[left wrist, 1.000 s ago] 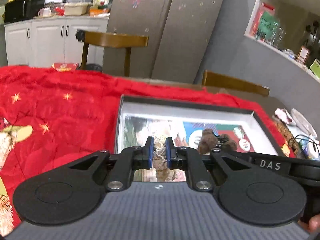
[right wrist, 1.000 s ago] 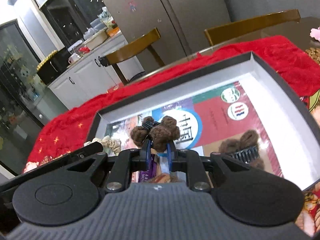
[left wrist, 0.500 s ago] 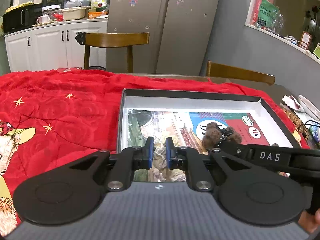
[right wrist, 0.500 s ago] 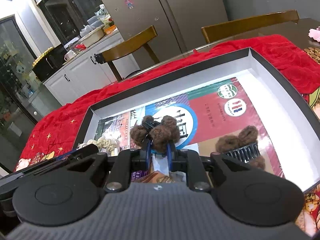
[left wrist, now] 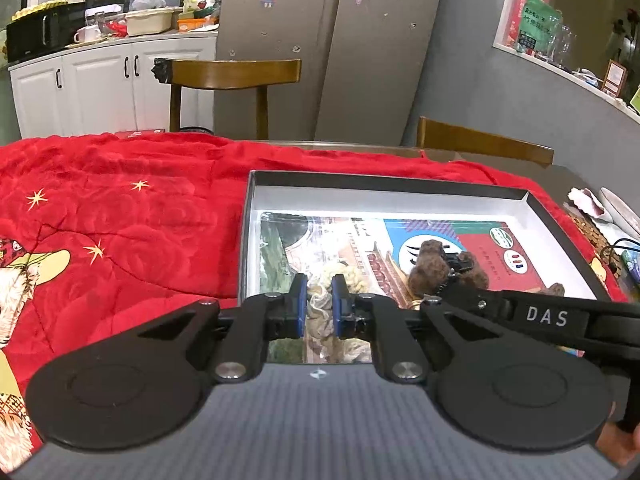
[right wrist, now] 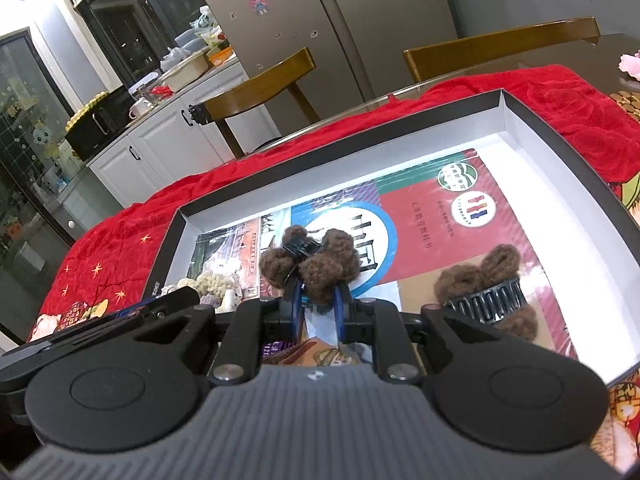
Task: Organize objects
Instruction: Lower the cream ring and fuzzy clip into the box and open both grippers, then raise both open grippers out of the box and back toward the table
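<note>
Since we're sorting these fuzzy clips into the box, the left gripper hangs over its near-left corner, jaws pinched on a cream clip. Right view: our right gripper clamps a brown clip above the booklet (another brown one already lies beside it).

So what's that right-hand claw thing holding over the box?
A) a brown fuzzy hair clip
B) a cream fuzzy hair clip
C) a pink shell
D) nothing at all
A: in the right wrist view, the right gripper has its blue pads pinched on a brown fuzzy hair clip above the open box; the cream one is in the left gripper.
</note>
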The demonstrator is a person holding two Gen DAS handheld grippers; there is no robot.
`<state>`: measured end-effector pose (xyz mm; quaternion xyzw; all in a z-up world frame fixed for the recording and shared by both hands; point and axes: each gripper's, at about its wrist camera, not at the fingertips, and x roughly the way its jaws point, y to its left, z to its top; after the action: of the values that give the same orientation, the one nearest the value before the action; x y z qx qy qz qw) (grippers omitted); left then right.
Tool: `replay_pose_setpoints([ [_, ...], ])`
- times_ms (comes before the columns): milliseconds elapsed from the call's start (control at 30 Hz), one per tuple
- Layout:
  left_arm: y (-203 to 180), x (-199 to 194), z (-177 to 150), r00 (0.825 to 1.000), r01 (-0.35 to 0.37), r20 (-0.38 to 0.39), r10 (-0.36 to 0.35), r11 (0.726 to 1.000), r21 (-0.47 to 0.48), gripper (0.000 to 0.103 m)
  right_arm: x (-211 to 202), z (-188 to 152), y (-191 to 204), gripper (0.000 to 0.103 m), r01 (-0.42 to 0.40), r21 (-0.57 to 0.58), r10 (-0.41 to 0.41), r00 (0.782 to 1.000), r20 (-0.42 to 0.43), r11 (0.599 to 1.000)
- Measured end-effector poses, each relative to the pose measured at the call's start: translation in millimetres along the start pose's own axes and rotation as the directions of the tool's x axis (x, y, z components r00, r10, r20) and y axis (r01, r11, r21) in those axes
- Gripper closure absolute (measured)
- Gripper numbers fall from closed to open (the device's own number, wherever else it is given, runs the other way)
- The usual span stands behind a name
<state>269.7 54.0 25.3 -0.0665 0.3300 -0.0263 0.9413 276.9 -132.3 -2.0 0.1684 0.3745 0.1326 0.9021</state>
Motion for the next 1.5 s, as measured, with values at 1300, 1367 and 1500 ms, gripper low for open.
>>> replay_pose_setpoints([
  [1300, 6.6, -56.7, 27.6, 0.988, 0.057, 0.145, -0.060, 0.998, 0.019, 0.060, -69.5, 20.5, 18.3, 0.032, -0.105, 0.008, 0.102, 0.981, 0.163, 0.994],
  [1367, 5.2, -76.1, 32.4, 0.979, 0.067, 0.189, -0.074, 0.997, 0.040, 0.054, -90.6, 21.4, 26.4, 0.030, -0.110, -0.026, 0.113, 0.971, 0.209, 0.994],
  [1500, 5.9, -121.2, 42.6, 0.954, 0.113, 0.273, -0.120, 0.993, 0.044, 0.036, -137.3, 19.1, 38.9, 0.024, -0.108, -0.076, 0.127, 0.939, 0.318, 0.991],
])
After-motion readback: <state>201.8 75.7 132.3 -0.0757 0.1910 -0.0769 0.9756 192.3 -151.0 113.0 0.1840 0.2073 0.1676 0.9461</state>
